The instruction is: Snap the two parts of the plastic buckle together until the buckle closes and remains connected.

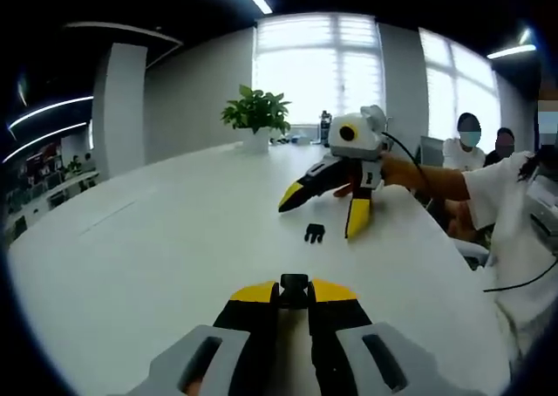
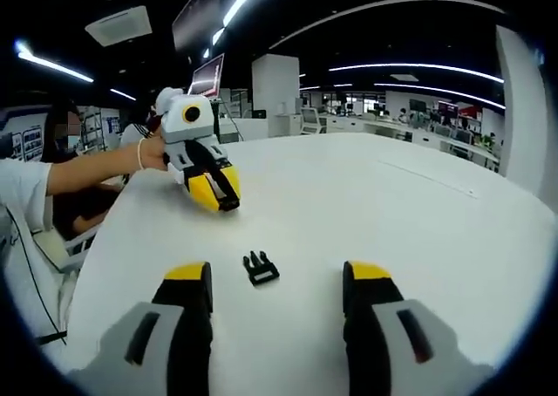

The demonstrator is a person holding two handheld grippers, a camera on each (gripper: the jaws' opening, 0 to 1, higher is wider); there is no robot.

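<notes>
A black buckle part [image 1: 295,288] is pinched between the yellow tips of my left gripper [image 1: 296,291], which is shut on it low over the white table [image 1: 157,239]. The other black buckle part [image 1: 315,232] lies loose on the table farther off. My right gripper [image 1: 321,215] hovers just above it with its jaws spread. In the right gripper view, that pronged part [image 2: 261,268] lies between and slightly ahead of my open right gripper [image 2: 279,278]. Beyond it, my left gripper [image 2: 224,201] points down at the table [image 2: 392,204], with a dark piece at its tips.
A potted plant [image 1: 255,112] and a bottle [image 1: 324,126] stand at the table's far edge by the windows. People sit behind the table's right side [image 1: 471,143]. A sleeved arm [image 2: 78,174] holds the left gripper. The table's edge [image 2: 83,265] curves nearby.
</notes>
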